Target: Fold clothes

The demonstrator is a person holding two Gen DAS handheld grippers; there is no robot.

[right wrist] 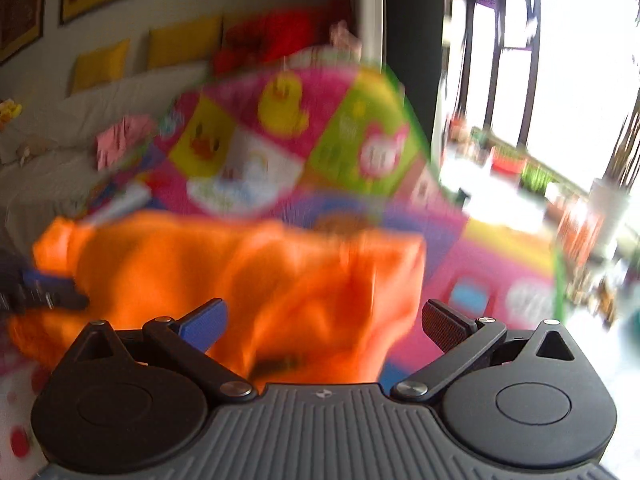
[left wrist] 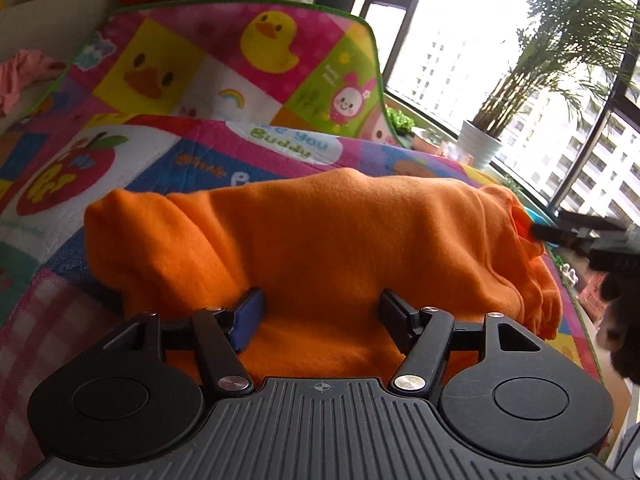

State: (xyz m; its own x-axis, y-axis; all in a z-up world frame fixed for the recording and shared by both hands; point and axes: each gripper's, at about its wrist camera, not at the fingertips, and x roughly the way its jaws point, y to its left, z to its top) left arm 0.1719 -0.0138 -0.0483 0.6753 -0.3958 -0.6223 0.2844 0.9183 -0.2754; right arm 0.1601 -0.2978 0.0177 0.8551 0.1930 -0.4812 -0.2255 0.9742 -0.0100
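Two hand-held grippers work one orange garment (left wrist: 320, 248), which lies bunched in a long roll across a patterned play mat (left wrist: 200, 80). Left hand-held gripper (left wrist: 322, 316): jaws spread, set on either side of the near fold; cloth lies between them, but the pads do not visibly press it, so no grip is confirmed. Its position suggests it is lined up to take the near edge. Right hand-held gripper (right wrist: 324, 328): jaws spread wide, garment below and ahead, nothing pinched. The right wrist view is badly blurred, so fine contact there cannot be judged. In the left wrist view its fingertips sit just beside the garment's right end; touching or apart cannot be told. Judgement: fold incomplete, since the cloth is rumpled rather than flat.
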